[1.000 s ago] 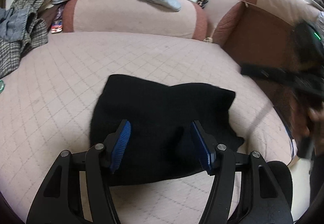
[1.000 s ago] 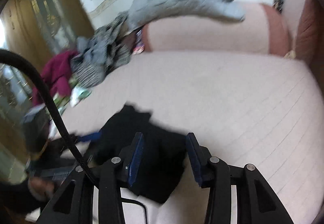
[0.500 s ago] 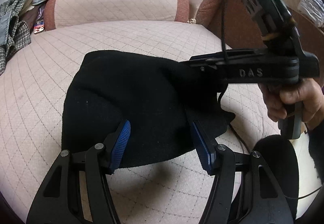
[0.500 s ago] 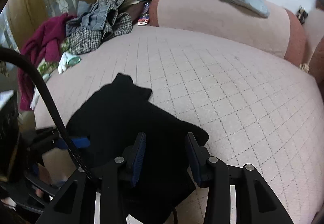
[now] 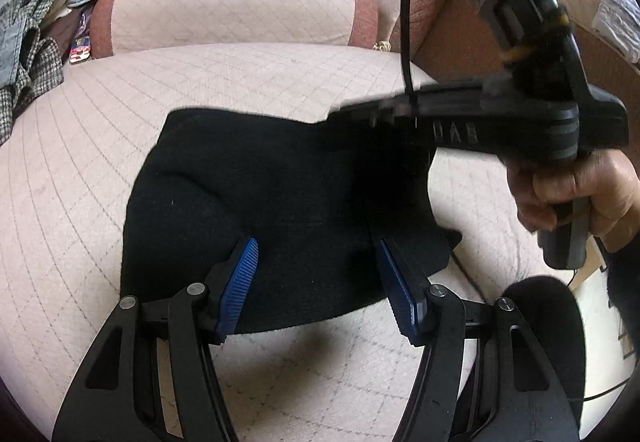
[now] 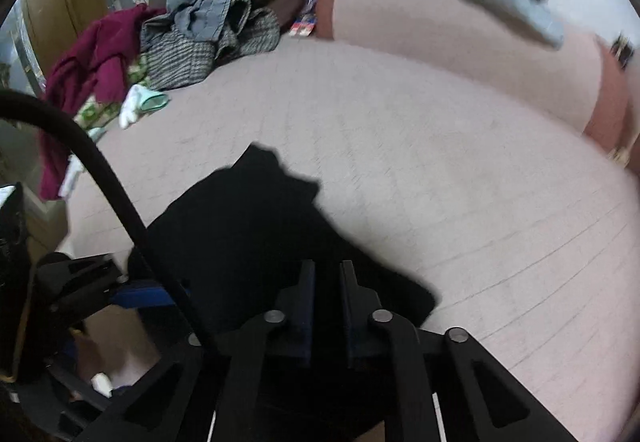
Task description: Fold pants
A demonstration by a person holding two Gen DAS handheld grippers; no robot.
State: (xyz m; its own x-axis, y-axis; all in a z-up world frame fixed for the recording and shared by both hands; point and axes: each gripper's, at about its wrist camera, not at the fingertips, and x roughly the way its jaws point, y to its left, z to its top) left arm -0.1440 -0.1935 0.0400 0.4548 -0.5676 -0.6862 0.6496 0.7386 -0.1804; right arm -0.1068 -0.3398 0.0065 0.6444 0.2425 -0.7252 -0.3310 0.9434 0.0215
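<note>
Pants (image 5: 280, 202), one black bunched heap on my quilted sofa (image 5: 80, 170); my left gripper (image 5: 316, 282) spread above them, my right gripper (image 6: 326, 306) pinching their edge

The left gripper (image 5: 316, 282) is held low over the near edge of the black pants (image 5: 280, 202), jaws spread wide with nothing between them. The right gripper (image 6: 327, 306) reaches over the pants' right side, jaws nearly closed on dark fabric, gripped by the person's right hand (image 5: 576, 194).
</note>
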